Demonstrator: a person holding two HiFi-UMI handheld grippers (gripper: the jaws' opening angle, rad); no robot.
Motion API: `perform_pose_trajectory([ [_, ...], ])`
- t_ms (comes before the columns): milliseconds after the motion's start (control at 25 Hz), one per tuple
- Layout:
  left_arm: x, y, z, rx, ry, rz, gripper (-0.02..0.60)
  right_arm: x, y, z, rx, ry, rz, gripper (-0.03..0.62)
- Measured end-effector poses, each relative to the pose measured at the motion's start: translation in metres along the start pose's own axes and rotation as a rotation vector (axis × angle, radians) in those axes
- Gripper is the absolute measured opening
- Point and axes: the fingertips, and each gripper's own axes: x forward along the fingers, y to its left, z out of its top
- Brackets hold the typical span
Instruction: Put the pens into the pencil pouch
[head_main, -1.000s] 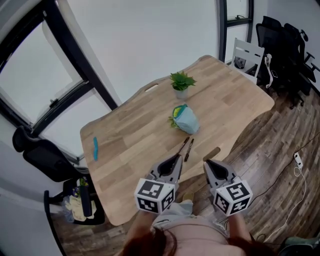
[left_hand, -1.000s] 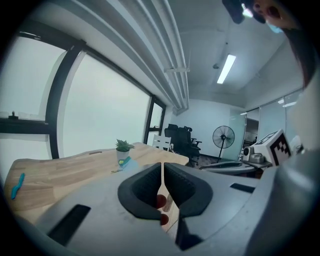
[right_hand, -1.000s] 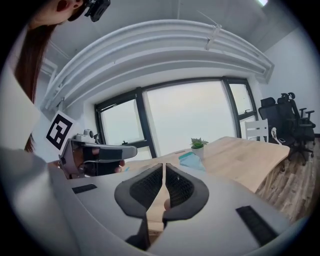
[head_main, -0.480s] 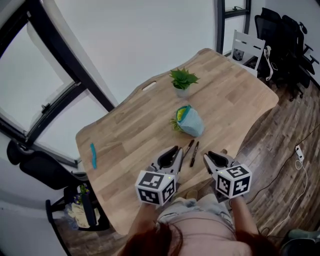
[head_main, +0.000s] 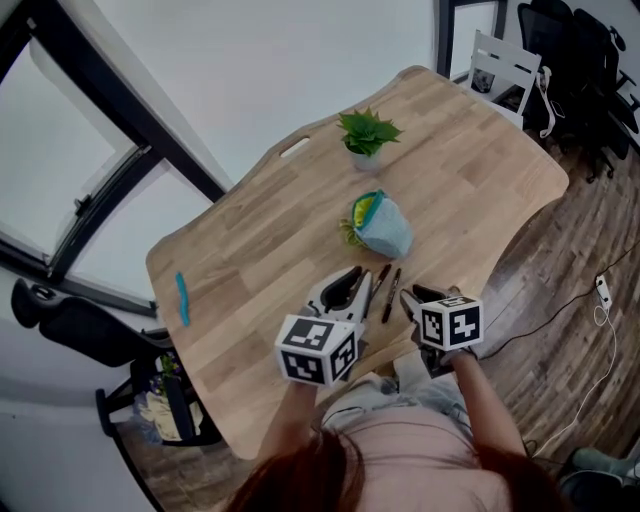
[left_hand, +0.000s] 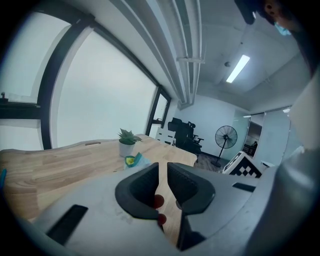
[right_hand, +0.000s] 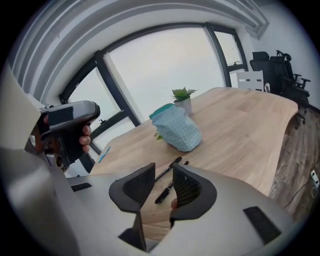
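The left gripper (head_main: 352, 287) and right gripper (head_main: 410, 297) have dropped closer to the two pens (head_main: 386, 288), which lie on the bench (head_main: 250, 260) just beside the pencil pouch (head_main: 385, 228), and both sets of fingers are opening, empty, ready to grab.

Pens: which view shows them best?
Right gripper view: both pens lie close and large, just ahead. Head view shows both, but small and thin. Left gripper view shows neither.
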Motion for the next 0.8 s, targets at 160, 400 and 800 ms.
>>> perform_pose_trajectory([
  [160, 0.018, 0.005, 0.002, -0.012, 0.013, 0.022, 0.046, 0.026, -0.016, 0.006, 0.014, 0.055, -0.018, 0.117],
  [400, 0.039, 0.021, 0.006, -0.038, 0.023, 0.065, 0.046, 0.061, -0.04, 0.001, 0.035, 0.165, -0.055, 0.132],
  [800, 0.07, 0.076, -0.003, -0.2, 0.075, 0.167, 0.071, 0.094, -0.052, -0.021, 0.086, 0.322, -0.059, 0.164],
])
